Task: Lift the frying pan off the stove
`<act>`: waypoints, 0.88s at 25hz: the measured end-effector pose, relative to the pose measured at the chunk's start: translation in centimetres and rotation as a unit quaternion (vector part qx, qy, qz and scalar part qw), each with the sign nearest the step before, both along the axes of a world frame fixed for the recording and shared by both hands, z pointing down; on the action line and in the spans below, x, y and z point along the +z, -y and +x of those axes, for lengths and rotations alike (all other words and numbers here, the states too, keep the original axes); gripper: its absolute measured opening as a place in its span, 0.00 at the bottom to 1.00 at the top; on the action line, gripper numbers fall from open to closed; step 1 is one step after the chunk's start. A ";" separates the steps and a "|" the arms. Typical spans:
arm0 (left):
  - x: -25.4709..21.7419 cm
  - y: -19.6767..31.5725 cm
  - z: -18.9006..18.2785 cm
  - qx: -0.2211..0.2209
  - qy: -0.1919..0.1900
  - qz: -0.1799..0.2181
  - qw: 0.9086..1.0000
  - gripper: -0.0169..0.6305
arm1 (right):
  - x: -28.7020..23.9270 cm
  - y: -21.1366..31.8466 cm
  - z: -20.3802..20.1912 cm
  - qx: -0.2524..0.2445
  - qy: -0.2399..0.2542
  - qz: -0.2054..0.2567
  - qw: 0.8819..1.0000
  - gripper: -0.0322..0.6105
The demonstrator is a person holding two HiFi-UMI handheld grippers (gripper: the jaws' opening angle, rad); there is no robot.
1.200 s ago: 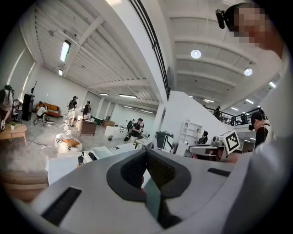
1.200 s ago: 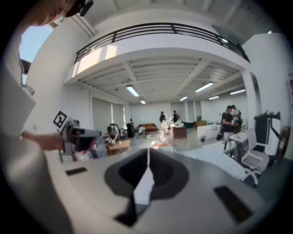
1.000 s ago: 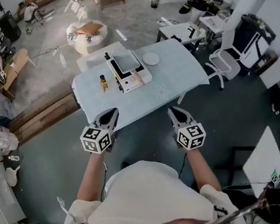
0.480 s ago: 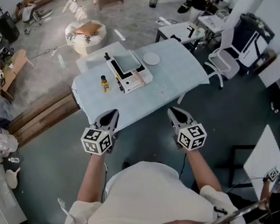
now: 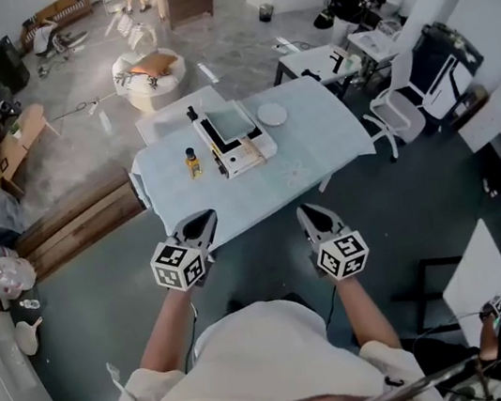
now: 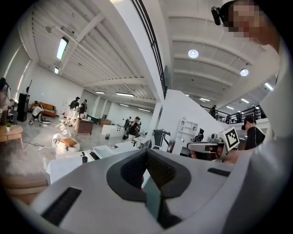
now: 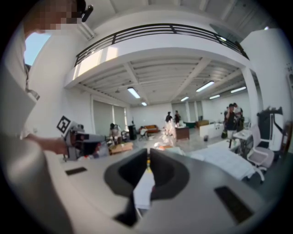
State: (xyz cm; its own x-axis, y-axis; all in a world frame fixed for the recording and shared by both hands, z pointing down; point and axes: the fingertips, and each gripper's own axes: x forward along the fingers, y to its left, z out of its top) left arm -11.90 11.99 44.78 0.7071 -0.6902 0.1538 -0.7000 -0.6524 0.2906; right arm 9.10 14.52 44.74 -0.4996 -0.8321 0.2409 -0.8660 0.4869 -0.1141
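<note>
Head view: square black-and-white markers top left hand-held gripper (image 5: 204,219).

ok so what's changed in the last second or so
The table has drawn a little nearer in the head view, as if the person is stepping toward it with the left tongs and right tongs. Nothing grasped or released. Both stay shut and empty; the frying pan is still on the stove.
</note>
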 end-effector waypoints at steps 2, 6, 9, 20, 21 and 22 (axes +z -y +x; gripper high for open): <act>0.1 0.0 -0.4 0.003 0.002 -0.002 1.000 0.07 | 0.1 0.0 -0.5 0.002 0.000 0.000 1.000 0.11; 0.5 0.1 -1.1 0.009 0.004 -0.003 1.000 0.07 | 0.5 0.2 -1.2 0.011 0.001 0.001 1.000 0.11; 0.9 0.7 -1.6 0.008 0.006 -0.009 1.000 0.07 | 0.8 0.6 -1.4 0.013 -0.002 -0.001 1.000 0.11; 2.0 3.5 -1.1 0.001 0.009 -0.025 1.000 0.07 | 2.3 3.7 -1.2 0.004 -0.003 -0.023 1.000 0.11; 2.0 3.9 -1.0 -0.002 0.010 -0.024 1.000 0.07 | 2.4 4.2 -1.1 0.001 -0.003 -0.024 1.000 0.11; 1.9 4.3 -0.8 -0.005 0.010 -0.024 1.000 0.07 | 2.5 4.7 -0.9 -0.002 -0.002 -0.024 1.000 0.11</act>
State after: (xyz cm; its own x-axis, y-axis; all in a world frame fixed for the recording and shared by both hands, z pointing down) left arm -12.75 7.69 46.73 0.6969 -0.6886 0.2007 -0.7121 -0.6309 0.3079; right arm 8.17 9.79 47.23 -0.5015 -0.8173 0.2838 -0.8647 0.4842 -0.1337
